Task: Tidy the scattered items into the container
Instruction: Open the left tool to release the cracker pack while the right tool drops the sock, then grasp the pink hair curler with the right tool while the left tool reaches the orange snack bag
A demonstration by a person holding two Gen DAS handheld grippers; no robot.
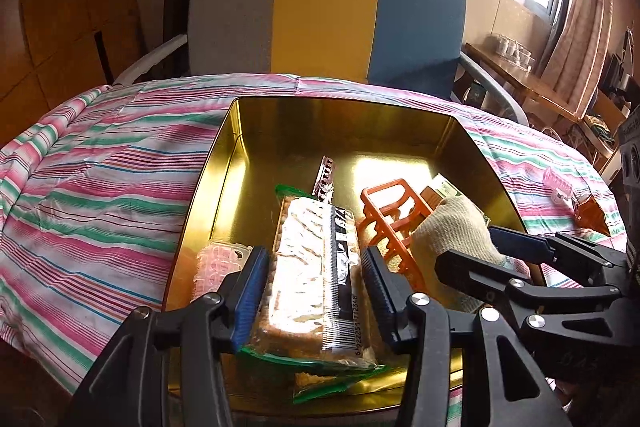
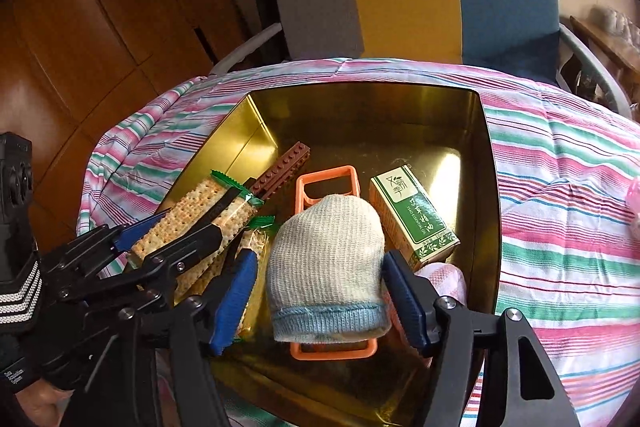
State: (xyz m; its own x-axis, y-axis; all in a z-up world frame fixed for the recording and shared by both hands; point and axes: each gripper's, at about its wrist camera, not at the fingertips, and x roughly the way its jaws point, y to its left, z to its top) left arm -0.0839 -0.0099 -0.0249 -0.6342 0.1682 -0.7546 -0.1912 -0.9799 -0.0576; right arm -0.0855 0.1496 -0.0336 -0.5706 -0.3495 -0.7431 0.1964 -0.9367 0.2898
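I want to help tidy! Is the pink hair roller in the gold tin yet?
Out. The pink hair roller lies on the striped cloth, right of the gold tin.

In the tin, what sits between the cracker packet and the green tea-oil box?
The knitted sock, lying on the orange plastic rack, fills that stretch between cracker packet and green box; right wrist view shows it.

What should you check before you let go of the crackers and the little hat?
1. Cracker packet over the gold tin: ok, between the left tool's pads.
2. Knit hat over the tin: ok, between the right tool's pads, above the orange rack.
3. Whether the hat rests on the rack: cannot tell.
4. Green box out of the way: ok, beside the hat.
5. Everything tidied: not ok, a pink hair roller lies on the striped cloth.
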